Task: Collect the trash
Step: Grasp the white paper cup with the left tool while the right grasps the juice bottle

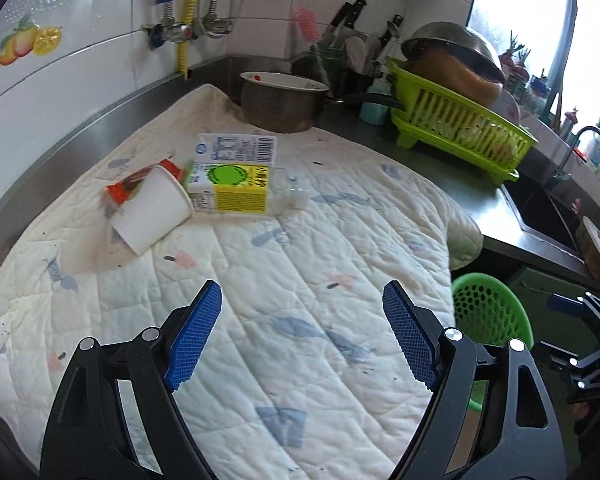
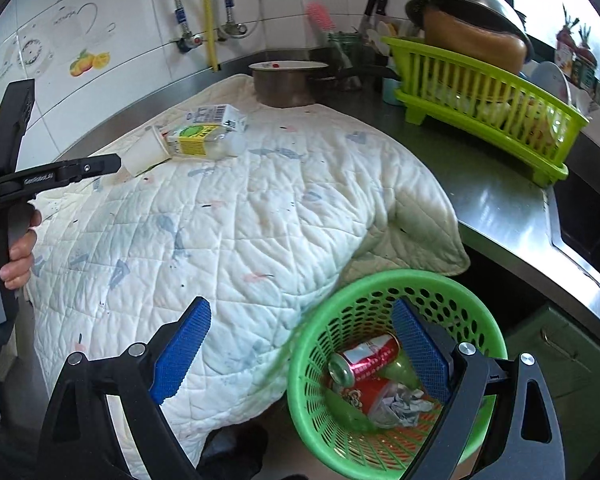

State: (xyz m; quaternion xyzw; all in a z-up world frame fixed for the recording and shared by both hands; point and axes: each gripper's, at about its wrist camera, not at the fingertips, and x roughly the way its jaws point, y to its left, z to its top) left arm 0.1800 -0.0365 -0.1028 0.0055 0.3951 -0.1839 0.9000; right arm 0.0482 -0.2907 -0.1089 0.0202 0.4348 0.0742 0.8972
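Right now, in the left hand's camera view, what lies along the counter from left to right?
White paper cup → yellow-green carton → clear plastic bottle → lime dish rack → sink.

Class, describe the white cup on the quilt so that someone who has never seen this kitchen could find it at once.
Start at the white quilt that covers the counter, and look toward the tiled wall, where a small heap of trash lies. The cup is on its side at the left end of the heap, against a yellow carton. It alone there is plain white and round.
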